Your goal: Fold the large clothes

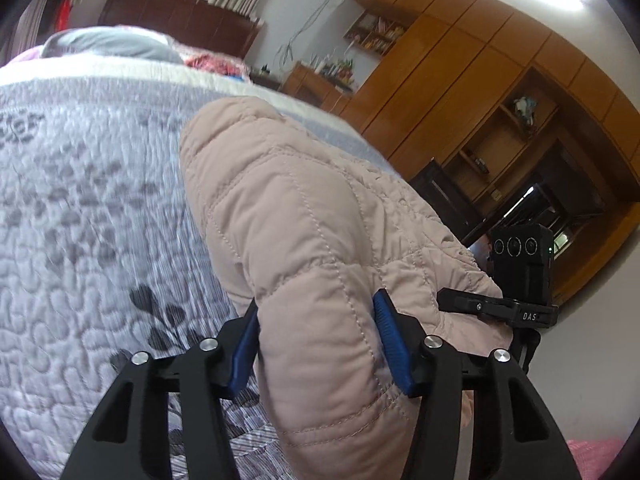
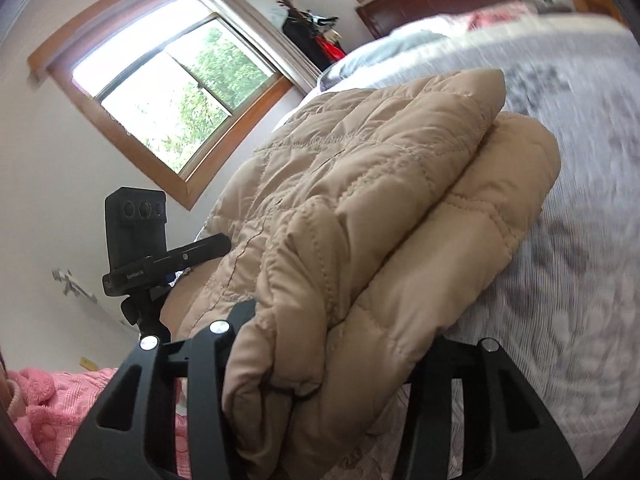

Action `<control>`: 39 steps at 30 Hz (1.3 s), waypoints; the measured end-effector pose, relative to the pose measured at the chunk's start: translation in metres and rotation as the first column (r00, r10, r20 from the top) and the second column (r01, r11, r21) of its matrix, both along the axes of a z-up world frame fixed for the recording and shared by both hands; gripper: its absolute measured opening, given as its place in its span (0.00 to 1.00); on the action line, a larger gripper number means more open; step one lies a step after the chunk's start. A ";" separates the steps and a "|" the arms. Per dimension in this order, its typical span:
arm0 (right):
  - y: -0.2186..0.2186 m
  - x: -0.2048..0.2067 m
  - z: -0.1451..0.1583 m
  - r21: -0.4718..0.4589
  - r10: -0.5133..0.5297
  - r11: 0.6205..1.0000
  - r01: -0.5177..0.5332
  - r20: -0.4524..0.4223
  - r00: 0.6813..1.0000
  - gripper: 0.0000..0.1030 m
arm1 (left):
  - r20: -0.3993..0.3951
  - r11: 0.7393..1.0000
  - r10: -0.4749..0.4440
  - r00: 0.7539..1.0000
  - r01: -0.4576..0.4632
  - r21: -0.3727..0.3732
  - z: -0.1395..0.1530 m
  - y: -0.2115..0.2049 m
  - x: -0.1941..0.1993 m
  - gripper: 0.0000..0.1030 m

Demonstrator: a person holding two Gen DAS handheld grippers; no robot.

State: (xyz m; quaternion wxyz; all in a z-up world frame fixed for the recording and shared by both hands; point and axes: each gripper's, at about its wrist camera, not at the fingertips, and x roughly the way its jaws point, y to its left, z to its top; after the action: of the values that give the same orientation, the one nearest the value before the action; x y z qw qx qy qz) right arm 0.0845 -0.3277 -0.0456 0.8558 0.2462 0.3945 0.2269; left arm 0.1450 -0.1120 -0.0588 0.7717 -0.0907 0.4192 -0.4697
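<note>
A beige quilted padded jacket (image 1: 304,216) lies folded in layers on the bed. In the left wrist view my left gripper (image 1: 318,340) is shut on a thick fold of it, with the blue pads (image 1: 390,336) pressed into both sides. In the right wrist view the jacket (image 2: 360,200) drapes over my right gripper (image 2: 332,364). A bulky fold fills the space between its black fingers and hides the pads. The other gripper's camera block shows at the far side of the jacket in each view (image 1: 520,264) (image 2: 134,232).
The bed has a grey-white quilted cover with a leaf print (image 1: 88,208). Pillows (image 1: 108,44) and a dark headboard (image 1: 180,16) are at the far end. Wooden wardrobes (image 1: 480,92) stand on one side, a window (image 2: 172,92) on the other. A person's pink fleece clothing (image 2: 60,404) is close by.
</note>
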 end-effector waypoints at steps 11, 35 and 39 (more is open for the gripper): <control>0.034 0.110 0.048 -0.163 0.082 0.984 -0.070 0.072 0.994 0.43 | 0.115 0.990 0.138 0.984 -0.139 0.003 0.034 0.015 0.070 0.54; 0.034 0.287 -0.073 -0.073 0.046 0.996 -0.058 -0.150 0.988 0.64 | 0.150 0.936 0.246 0.957 -0.275 0.218 -0.048 0.020 0.204 0.64; 0.032 0.253 -0.052 -0.141 0.009 0.990 -0.024 -0.108 0.994 0.68 | 0.200 0.916 0.266 0.943 -0.312 0.251 -0.035 0.026 0.177 0.70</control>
State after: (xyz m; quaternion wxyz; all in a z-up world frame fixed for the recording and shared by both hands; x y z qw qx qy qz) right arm 0.3372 -0.2959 -0.0978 0.8468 0.1931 0.4571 0.1918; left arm 0.3223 -0.0864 -0.0940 0.8690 -0.0038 0.3993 -0.2921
